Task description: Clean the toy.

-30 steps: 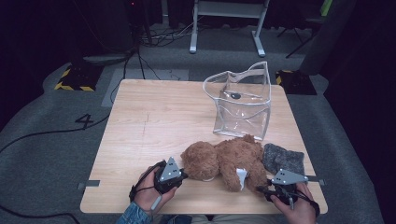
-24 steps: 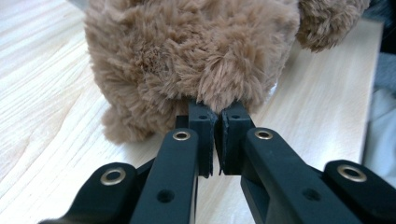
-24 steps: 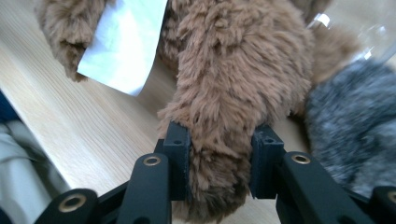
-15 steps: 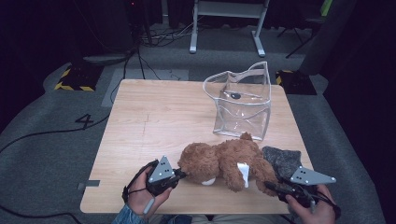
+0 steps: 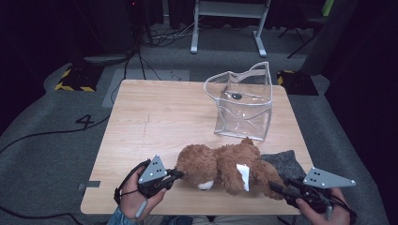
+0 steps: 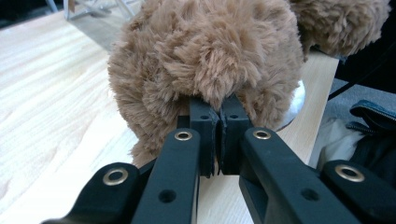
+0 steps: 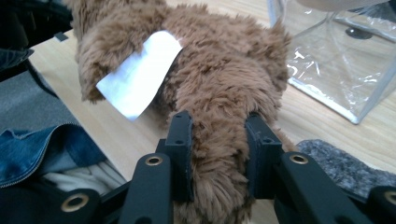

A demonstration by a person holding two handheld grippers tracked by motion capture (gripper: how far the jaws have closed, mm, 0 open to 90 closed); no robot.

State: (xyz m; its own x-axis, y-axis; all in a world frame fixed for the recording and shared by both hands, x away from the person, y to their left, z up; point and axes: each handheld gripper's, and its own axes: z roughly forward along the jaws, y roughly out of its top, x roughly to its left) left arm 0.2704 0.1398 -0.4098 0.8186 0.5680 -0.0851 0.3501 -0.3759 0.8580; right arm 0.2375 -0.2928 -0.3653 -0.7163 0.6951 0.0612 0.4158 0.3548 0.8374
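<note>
Teddy bear: the brown teddy bear (image 5: 220, 164) lies on its side near the front edge of my desk (image 5: 164, 117), and both my tools hold it.
Left tool: my left tool (image 5: 177, 174) is pinched tight on a small tuft of fur at the bear's head end (image 6: 205, 56). The two jaws almost touch each other.
Right tool: my right tool (image 5: 277, 187) is squeezed around a thick furry leg (image 7: 219, 154). The fur bulges between the jaws.
Tag: a white tag (image 7: 137, 77) sticks out of the bear's side.
Step now: I think I am lifting the bear off the desk by its two ends.
Next move: I think the bear goes into the clear plastic bag (image 5: 241, 105). I must raise both ends together, so the bear does not sag or slip out of the small pinch on the left.
Bag: it stands open at the far right of the desk, just behind the bear.
Grey cloth: a grey cloth (image 5: 286, 164) lies on the desk just beside my right tool. I should not drag it along.
Edges: the front edge is very near both my hands, so I should move up and away from me.
Open room: the left and middle of the desk are bare wood.
</note>
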